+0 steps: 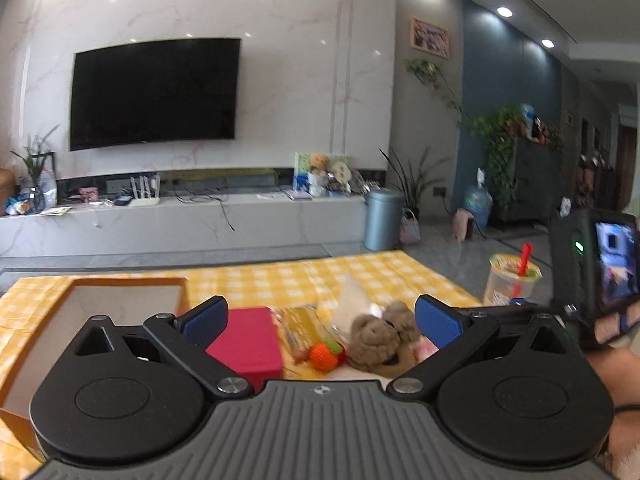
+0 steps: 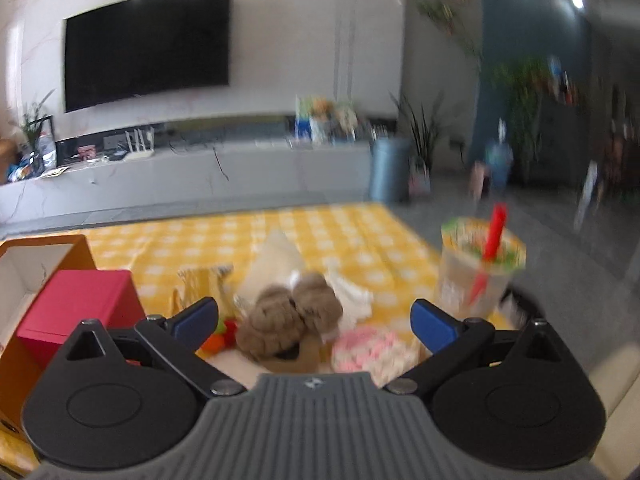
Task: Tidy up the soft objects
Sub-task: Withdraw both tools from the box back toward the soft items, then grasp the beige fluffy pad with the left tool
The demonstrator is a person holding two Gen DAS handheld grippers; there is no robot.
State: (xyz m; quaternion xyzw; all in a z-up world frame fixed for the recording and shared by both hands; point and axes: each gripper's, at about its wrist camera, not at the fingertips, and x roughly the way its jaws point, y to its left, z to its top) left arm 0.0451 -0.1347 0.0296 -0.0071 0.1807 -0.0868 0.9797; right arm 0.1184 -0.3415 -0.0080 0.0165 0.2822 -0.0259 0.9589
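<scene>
Left wrist view: left gripper [image 1: 321, 320] spread wide, holding nothing, above a plush toy [image 1: 380, 338], orange ball [image 1: 323, 356] and red box [image 1: 247, 340] on the checked cloth [image 1: 260, 280]; open carton [image 1: 120, 300] at left. Right wrist view, blurred: right gripper [image 2: 314, 322] equally wide and empty, plush toy [image 2: 288, 322] between its fingers, pink-white cloth [image 2: 372, 350] just right, cup [image 2: 480, 272] beyond.

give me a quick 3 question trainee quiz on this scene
1. True or false: the left tool is shut on the brown plush toy.
2. What colour is the block beside the open box?
3. Which stands at the cloth's right edge: A) a drink cup with a red straw, B) a kettle, C) a lamp?

Key: 1 false, both tools open and empty; 2 pink-red; 3 A.
</scene>
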